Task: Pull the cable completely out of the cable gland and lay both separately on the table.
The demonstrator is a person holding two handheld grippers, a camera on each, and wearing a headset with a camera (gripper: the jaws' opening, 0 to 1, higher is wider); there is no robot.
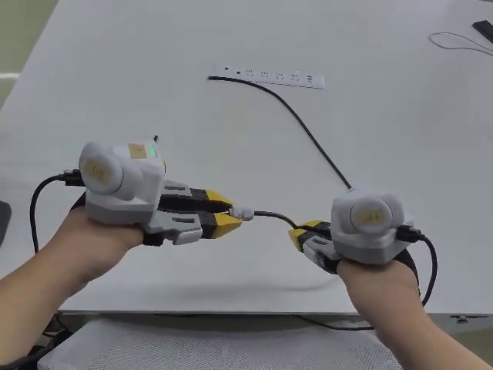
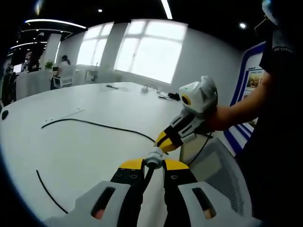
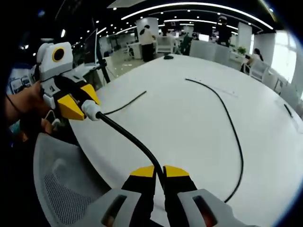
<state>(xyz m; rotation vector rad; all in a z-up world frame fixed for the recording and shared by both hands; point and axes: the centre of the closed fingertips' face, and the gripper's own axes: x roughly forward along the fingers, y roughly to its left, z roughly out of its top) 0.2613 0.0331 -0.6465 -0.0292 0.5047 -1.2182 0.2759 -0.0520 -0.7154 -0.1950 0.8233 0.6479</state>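
Head view: two hand-held claws face each other, tips near, above the near edge of a white counter (image 1: 154, 77). The left claw (image 1: 229, 212) is closed on a small white gland (image 1: 243, 212), which is pinched between its yellow tips. A black cable (image 1: 269, 215) enters the gland and spans the short gap to the right claw (image 1: 302, 231), whose yellow tips are closed on it. Gland and gripped cable section are in the air, clear of the counter. Beyond the right claw the cable lies on the counter in a long curve, and its far end reaches the left end of a white power strip (image 1: 269, 77). A mesh chair (image 1: 231, 347) stands below the counter edge. Left gripper view: the gland (image 2: 154, 157) sits between the left claw's tips (image 2: 154, 163), with the right claw (image 2: 166, 140) just beyond it. Right gripper view: the right claw (image 3: 159, 171) has its jaws together on the cable (image 3: 128, 137), which rises to the gland (image 3: 91, 109) at the left claw's tips (image 3: 78, 105).
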